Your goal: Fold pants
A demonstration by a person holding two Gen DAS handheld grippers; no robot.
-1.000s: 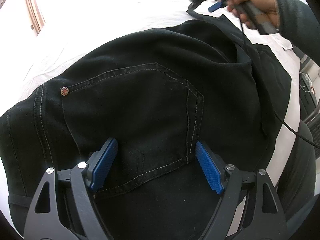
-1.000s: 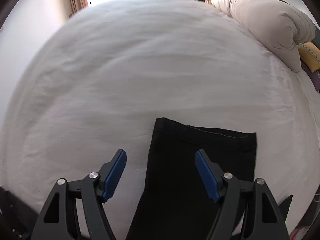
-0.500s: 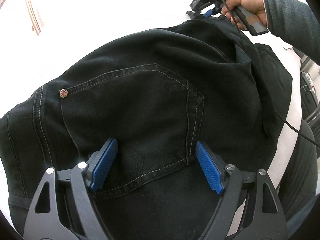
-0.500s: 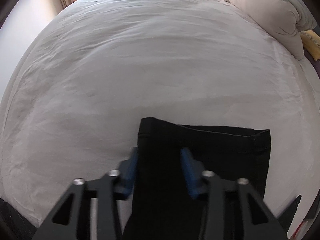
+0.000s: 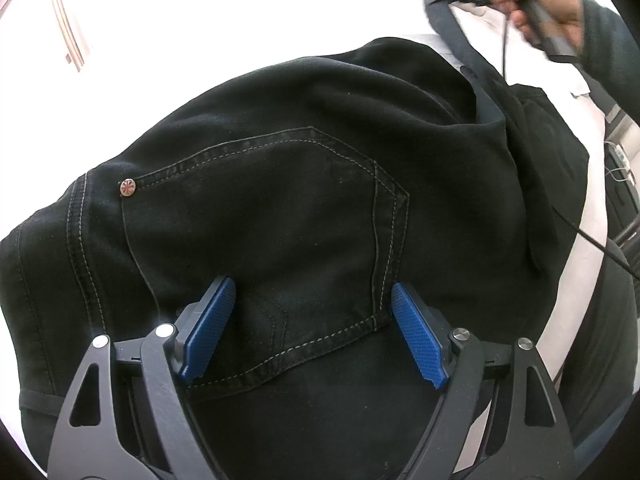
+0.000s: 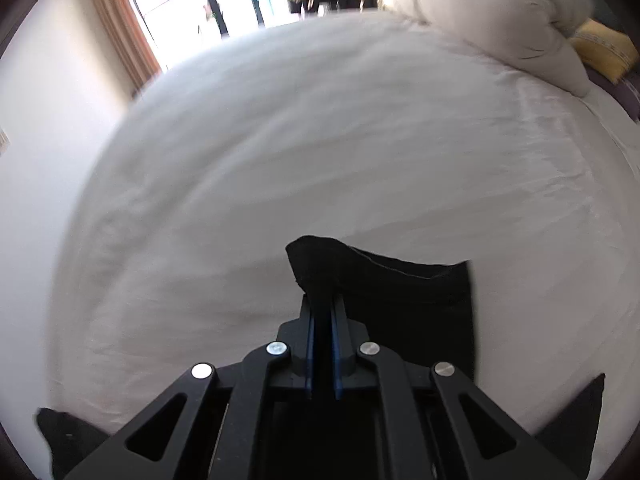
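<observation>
The pants (image 5: 280, 208) lie on the bed (image 6: 280, 160), seat end near the left gripper (image 5: 312, 332) and leg end far across the sheet, where the right gripper (image 6: 322, 344) has them. The hem (image 6: 400, 280) is pinched at its left corner, which stands up off the sheet in a peak while the rest of the cuff sags toward the bed. That grip suits a lengthwise fold: by the look of it, the leg end is being raised so it can be carried over to the waist. The right jaws are closed tight on the black cloth, only a thin strip of it showing between the blue pads (image 6: 309, 356).

The left gripper hovers low over the seat, its jaws wide apart and holding nothing, straddling the lower corner of the back pocket (image 5: 272, 216). Whether its tips press the denim cannot be told. Placed so, it seems ready to steady the waist end while the other end travels.

In the left view the right hand (image 5: 548, 4) is raised above the far end of the pants, its sleeve (image 5: 612, 52) reaching in from the right, a cable (image 5: 576, 232) trailing down from the tool. A strip of fabric hangs from the tool toward the pile, slightly blurred.
</observation>
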